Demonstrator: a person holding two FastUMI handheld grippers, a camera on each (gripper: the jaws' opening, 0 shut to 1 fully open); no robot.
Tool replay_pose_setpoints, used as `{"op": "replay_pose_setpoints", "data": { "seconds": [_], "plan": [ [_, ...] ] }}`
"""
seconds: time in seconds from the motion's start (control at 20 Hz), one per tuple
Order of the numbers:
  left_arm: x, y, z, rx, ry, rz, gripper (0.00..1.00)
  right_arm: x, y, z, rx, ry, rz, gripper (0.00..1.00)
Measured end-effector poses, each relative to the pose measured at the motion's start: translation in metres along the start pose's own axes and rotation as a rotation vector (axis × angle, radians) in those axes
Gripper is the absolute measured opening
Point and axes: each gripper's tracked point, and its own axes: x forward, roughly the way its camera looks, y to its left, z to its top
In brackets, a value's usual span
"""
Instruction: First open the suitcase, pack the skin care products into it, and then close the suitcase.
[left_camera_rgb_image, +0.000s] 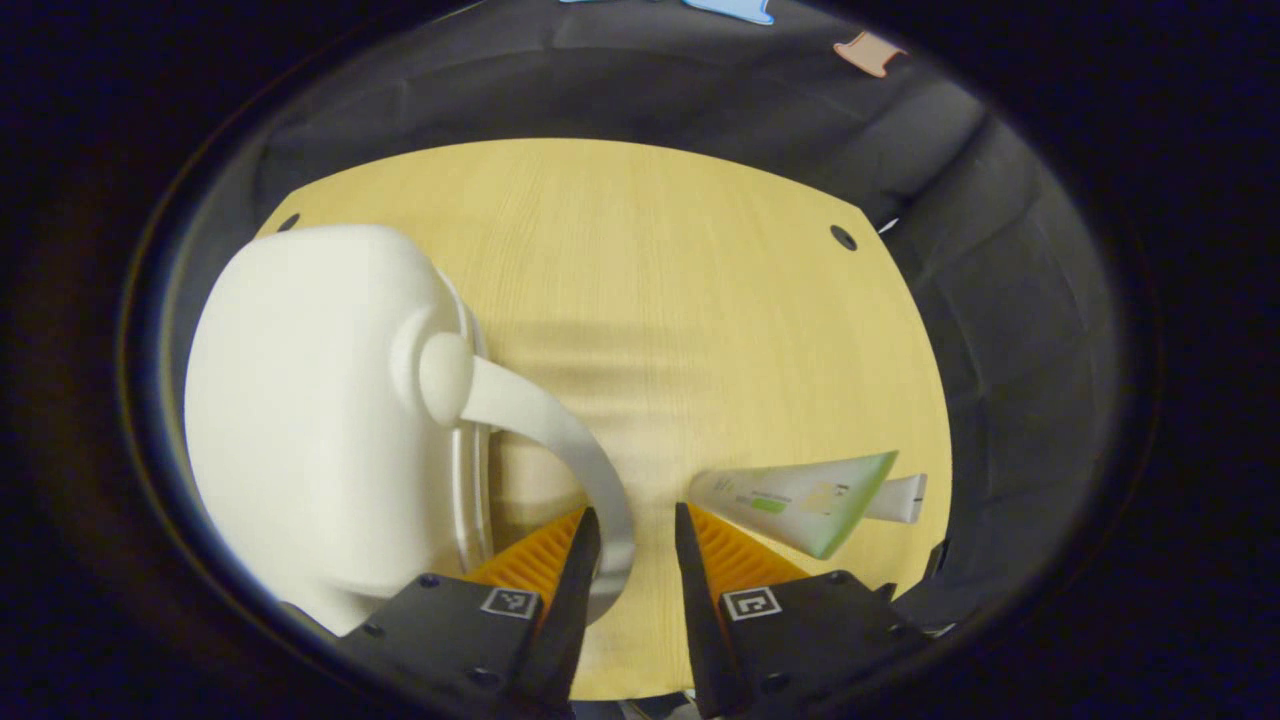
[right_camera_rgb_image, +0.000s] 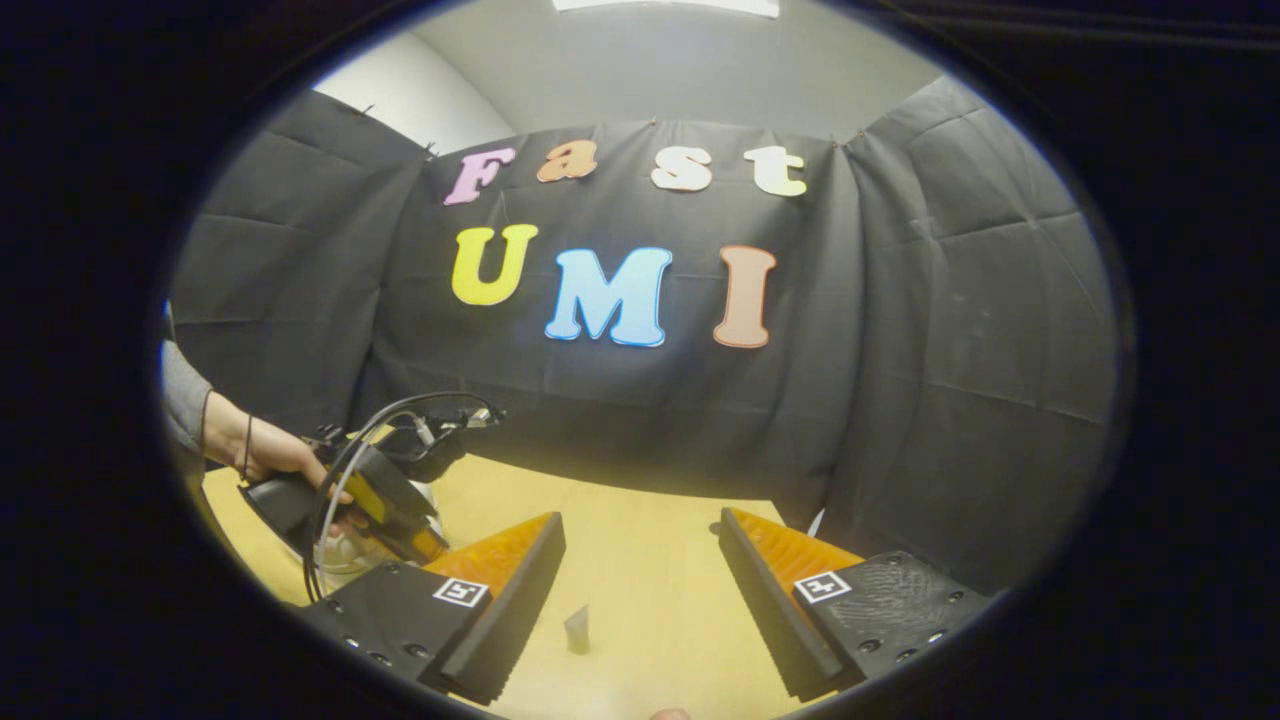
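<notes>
A white hard-shell suitcase lies at the left of the wooden table, its halves together. Its curved white handle arcs down into the gap of my left gripper, resting by the left-hand finger and apart from the other one; the jaws stand narrowly open around it. A white and green skin care tube lies flat just right of that gripper. In the right gripper view my right gripper hangs wide open above the table, holding nothing. A small grey upright tube stands below its fingers.
In the right gripper view a hand in a grey sleeve holds the other gripper, cables looping over it. Black cloth walls close in the table's back and right sides. Two small holes mark the table's far corners.
</notes>
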Motion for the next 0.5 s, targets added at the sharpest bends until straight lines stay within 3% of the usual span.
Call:
{"op": "replay_pose_setpoints", "data": {
  "seconds": [0.05, 0.1, 0.15, 0.35, 0.5],
  "plan": [
    [0.002, 0.001, 0.001, 0.003, -0.005, 0.008, 0.38, -0.002, 0.000, -0.001, -0.003, -0.003, 0.006, 0.94],
    [0.000, 0.004, 0.003, 0.001, -0.006, 0.012, 0.37, -0.002, 0.000, -0.001, -0.006, -0.005, 0.012, 0.94],
    [0.001, 0.003, 0.003, 0.009, -0.009, 0.016, 0.26, -0.002, 0.000, -0.002, -0.007, -0.006, 0.023, 0.94],
    [-0.011, 0.013, 0.012, 0.120, -0.022, 0.053, 0.18, 0.000, 0.004, 0.002, -0.002, -0.022, 0.077, 0.95],
    [-0.029, 0.019, 0.021, 0.174, -0.037, 0.064, 0.18, 0.001, 0.007, 0.011, -0.013, -0.056, 0.086, 0.94]
  ]
}}
